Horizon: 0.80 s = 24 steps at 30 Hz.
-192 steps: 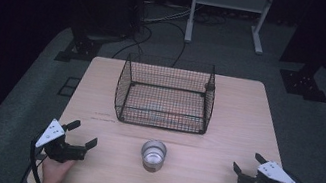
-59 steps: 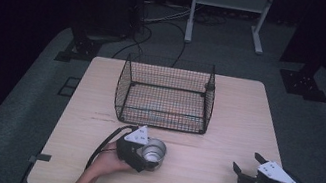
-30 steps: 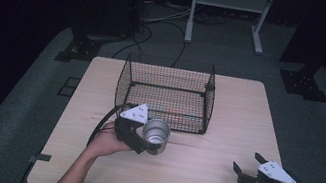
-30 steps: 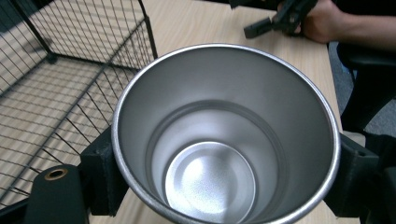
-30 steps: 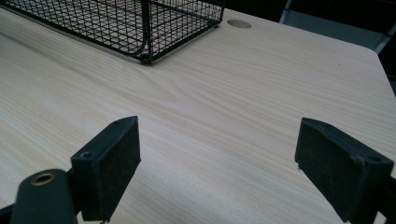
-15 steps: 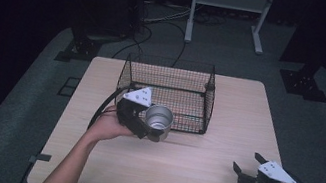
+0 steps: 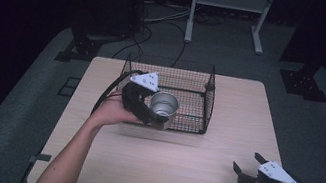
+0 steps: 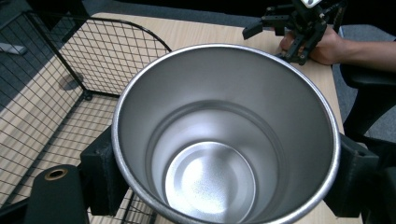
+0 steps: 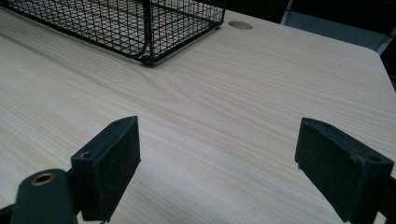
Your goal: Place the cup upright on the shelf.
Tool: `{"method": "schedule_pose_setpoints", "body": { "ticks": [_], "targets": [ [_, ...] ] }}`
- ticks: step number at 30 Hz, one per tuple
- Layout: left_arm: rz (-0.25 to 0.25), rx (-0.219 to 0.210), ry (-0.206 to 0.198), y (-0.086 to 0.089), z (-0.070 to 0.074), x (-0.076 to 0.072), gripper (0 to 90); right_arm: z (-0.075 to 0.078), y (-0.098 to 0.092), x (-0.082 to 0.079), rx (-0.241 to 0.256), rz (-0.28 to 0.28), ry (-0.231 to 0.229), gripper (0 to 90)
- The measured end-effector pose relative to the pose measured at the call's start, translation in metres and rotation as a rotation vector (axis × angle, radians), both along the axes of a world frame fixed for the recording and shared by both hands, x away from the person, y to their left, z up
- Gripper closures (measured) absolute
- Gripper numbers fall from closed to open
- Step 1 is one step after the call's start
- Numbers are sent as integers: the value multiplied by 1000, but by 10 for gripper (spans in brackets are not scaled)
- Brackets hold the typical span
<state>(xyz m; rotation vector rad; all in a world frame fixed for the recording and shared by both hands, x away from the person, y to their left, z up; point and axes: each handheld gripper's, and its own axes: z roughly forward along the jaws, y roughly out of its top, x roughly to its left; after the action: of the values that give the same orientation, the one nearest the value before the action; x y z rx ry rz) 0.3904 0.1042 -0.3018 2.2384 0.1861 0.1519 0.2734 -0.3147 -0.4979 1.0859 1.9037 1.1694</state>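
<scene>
Cup (image 7: pixel 164 104) | centre frame, over basket (image 7: pixel 208 99) front wall | left gripper (image 7: pixel 154 113) clamped on it | right gripper (image 9: pixel 229 172) apart, idle | I'd clear the wire, then lower level.

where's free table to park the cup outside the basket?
Bare wood runs across the table in front of the wire basket, between the left forearm and the right gripper, which rests open at the near right corner. The strip right of the basket is also bare. It is crowded at the basket's near left wall, where the left gripper holds the steel cup.
</scene>
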Motion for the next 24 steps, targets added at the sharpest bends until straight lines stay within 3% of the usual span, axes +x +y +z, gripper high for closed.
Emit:
{"method": "schedule_pose_setpoints", "body": {
  "ticks": [10,24],
  "targets": [
    [9,35,0,-12,15,20,177,0,0,0,4,1,1,135],
    [58,65,24,-29,25,64,177,0,-1,0,20,2,1,135]
  ]
}}
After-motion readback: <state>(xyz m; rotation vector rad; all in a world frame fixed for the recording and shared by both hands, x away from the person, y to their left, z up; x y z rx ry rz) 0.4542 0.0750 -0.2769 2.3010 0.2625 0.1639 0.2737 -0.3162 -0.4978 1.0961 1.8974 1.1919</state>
